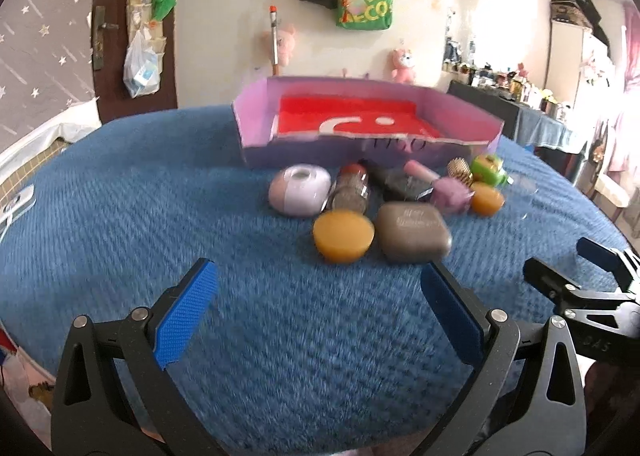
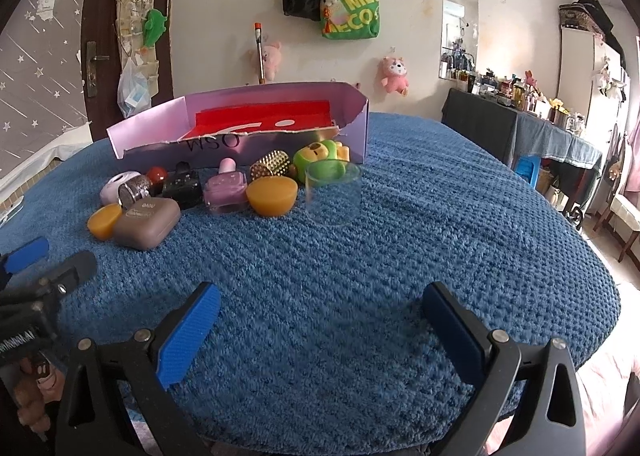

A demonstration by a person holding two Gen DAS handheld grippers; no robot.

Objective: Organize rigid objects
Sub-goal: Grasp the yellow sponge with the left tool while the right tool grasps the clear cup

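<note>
A blue blanket [image 2: 360,256] covers the table. At its far side sits an open purple box [image 2: 152,127] with a red floor. Just near of it cluster small rigid objects: a brown case [image 2: 146,224], orange pucks [image 2: 272,195], a clear cup [image 2: 332,191]. Left tongs [image 1: 320,320] and right tongs [image 2: 320,336] hover spread, empty.

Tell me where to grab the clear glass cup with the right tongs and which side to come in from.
Grip the clear glass cup across its upright wall, about mid-height, coming in level from the near side. It stands upright with open blue blanket in front and to its right, while the orange dome and green toy crowd its left and rear. The right tongs are open, probably wide enough.
</note>
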